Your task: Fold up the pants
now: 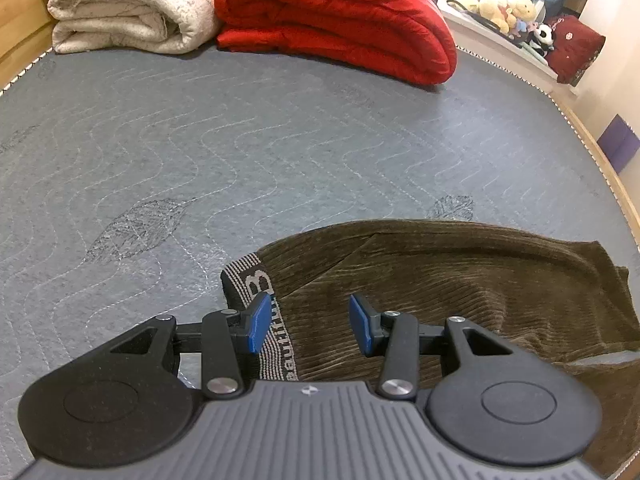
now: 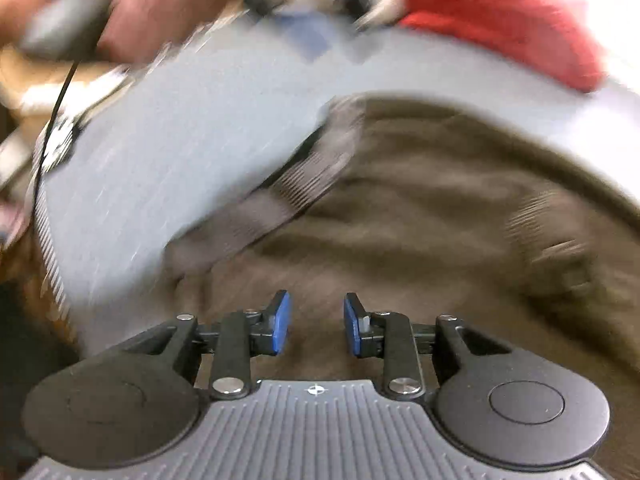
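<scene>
Left gripper [image 1: 306, 322]: blue pads apart, nothing pinched between them; it hovers over the waistband end of the pants.
Right gripper [image 2: 316, 324]: blue pads parted with a clear gap and no cloth caught in it; brown fabric lies below.
Pants [image 1: 460, 288]: brown corduroy with fine ribbing, lying on the near right part of the mattress, folded over so one layer covers another, with a diagonal crease running across the upper layer.
Waistband [image 1: 256, 280]: grey and black elastic with pale woven lettering, turned outward at the left end of the pants; only a few letters read, the rest hidden behind the left gripper.
Mattress [image 1: 200, 152]: grey quilted surface with wavy stitching and leaf motifs; it carries the pants.
Far edge: cream folded quilt [image 1: 124, 8] at far left, red folded quilt [image 1: 340, 20] just beside it on the right.
Beyond the bed: plush toys [image 1: 504, 8] on a pale ledge at far right, small and overexposed.
Cut off: right and near parts of the pants run out of the left wrist view behind the gripper body.
Hard to make out: the right wrist view is heavily smeared; the pants show only as a brown mass, and a person's hand [image 2: 132, 4] at upper left is a blur around a dark object.
</scene>
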The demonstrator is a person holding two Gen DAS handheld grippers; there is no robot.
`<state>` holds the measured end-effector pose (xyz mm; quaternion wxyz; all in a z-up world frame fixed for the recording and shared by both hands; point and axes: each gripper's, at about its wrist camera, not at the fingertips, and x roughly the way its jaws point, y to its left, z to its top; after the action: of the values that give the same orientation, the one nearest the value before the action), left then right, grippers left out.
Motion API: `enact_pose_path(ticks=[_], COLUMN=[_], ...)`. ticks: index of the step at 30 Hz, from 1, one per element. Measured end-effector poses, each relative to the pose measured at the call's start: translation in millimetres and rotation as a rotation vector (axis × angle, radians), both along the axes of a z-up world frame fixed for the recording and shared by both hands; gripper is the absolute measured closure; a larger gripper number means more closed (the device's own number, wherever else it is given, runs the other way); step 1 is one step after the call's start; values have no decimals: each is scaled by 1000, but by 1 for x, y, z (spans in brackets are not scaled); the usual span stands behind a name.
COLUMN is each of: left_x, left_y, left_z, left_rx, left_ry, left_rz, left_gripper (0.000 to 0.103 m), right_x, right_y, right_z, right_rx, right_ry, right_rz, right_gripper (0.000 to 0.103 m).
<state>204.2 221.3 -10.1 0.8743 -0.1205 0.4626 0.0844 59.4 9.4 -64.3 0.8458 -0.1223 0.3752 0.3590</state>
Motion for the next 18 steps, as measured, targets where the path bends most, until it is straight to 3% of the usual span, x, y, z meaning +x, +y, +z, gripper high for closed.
enact_pose_path(ticks=[3,4,6,10,14,17,18], left_x=[-2,-2,-2,4,23,39,45], left_y=[4,7,12,15,10,4,2], left_z=[2,3,5,2,-11,-27,-33], left_rx=[5,9,4,-17,-51,-51,-46], left_ry=[-20,-32,-55,-93,-94,-75,-66], left_rz=[7,18,23,32,23,24,24], left_gripper=[59,77,99,99,98,88,79], right_x=[20,27,40,64,75,76,76], right_y=[-33,-44,-66,-112,-137,-148,-151], right_z=[22,27,35,41,36,33,32], right_rx=[68,82,118,218,216,214,220], right_ry=[-54,-63,-53,26,67,97,112], right_rz=[-174,-233,-335,-519,-614,-640,-643], right_gripper=[67,66,66,66,66,66,66])
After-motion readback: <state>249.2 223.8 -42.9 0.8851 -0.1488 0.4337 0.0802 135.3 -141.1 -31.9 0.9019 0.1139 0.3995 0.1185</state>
